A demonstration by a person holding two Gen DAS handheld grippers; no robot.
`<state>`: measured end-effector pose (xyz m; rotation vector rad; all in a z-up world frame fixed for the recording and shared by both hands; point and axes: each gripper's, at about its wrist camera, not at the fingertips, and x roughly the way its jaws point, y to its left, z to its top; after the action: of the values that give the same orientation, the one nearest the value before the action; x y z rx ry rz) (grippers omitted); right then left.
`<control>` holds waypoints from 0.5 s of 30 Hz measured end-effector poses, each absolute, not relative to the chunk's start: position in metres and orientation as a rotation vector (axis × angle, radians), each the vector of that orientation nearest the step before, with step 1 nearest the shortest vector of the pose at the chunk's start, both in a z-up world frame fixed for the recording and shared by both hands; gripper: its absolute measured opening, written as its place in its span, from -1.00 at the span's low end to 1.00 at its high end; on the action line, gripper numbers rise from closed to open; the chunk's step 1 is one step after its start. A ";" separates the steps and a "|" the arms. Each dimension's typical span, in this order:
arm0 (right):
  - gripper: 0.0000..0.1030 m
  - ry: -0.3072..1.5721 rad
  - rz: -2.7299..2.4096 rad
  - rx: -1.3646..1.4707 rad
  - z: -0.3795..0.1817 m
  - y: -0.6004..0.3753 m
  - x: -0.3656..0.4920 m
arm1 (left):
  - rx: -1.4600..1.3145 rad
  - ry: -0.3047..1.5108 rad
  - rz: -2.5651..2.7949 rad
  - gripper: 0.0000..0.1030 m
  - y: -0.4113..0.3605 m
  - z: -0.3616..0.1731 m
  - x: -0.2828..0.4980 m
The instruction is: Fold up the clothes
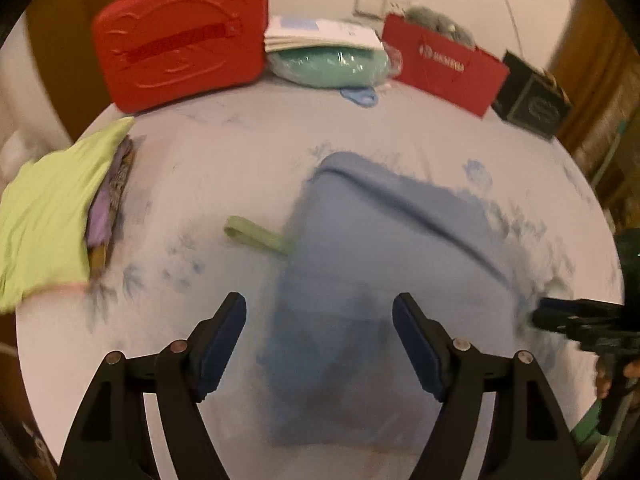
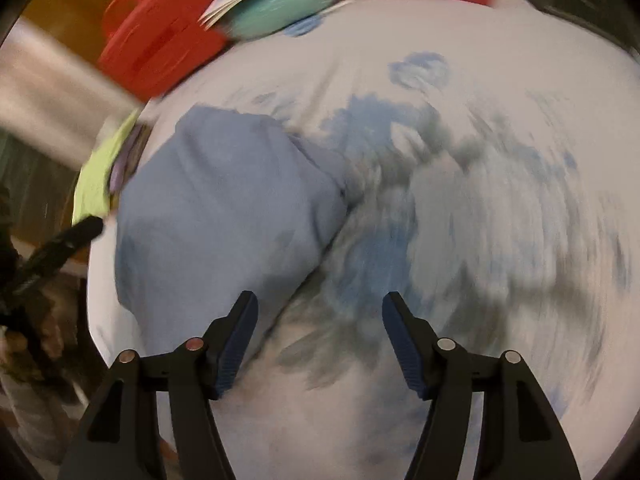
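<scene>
A folded blue garment (image 1: 384,264) lies on the white, blue-patterned table cover (image 1: 224,152). My left gripper (image 1: 320,316) is open and empty, hovering above the garment's near part. In the right wrist view the same blue garment (image 2: 224,216) lies to the left of my right gripper (image 2: 318,312), which is open and empty above the patterned cover (image 2: 500,200). The right gripper also shows at the right edge of the left wrist view (image 1: 580,320). The left gripper's tip shows at the left of the right wrist view (image 2: 68,240). A light green strip (image 1: 256,236) pokes out at the garment's left side.
A stack of folded clothes with a lime green piece on top (image 1: 52,216) lies at the left table edge. At the back stand a red case (image 1: 180,36), a teal bundle under papers (image 1: 328,64), a red paper bag (image 1: 444,68) and a dark box (image 1: 532,100).
</scene>
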<state>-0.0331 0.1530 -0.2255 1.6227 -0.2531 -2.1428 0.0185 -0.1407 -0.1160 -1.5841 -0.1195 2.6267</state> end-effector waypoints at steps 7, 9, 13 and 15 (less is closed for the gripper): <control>0.33 -0.433 -2.267 1.650 -0.220 0.128 -0.012 | -1.595 -0.169 2.460 0.49 -0.161 -0.147 -0.011; 0.33 -0.472 -2.270 1.649 -0.224 0.122 -0.015 | -1.610 -0.165 2.427 0.49 -0.158 -0.158 -0.018; 0.33 -0.526 -2.268 1.654 -0.232 0.112 -0.018 | -1.630 -0.179 2.403 0.50 -0.157 -0.172 -0.018; 0.33 -0.532 -2.258 1.656 -0.239 0.108 -0.017 | -1.634 -0.211 2.391 0.56 -0.160 -0.180 -0.017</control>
<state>-0.0174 0.1081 -0.2391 1.6558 -0.5317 -2.2580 -0.0169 -0.1597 -0.1795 -1.6337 -0.2109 2.3911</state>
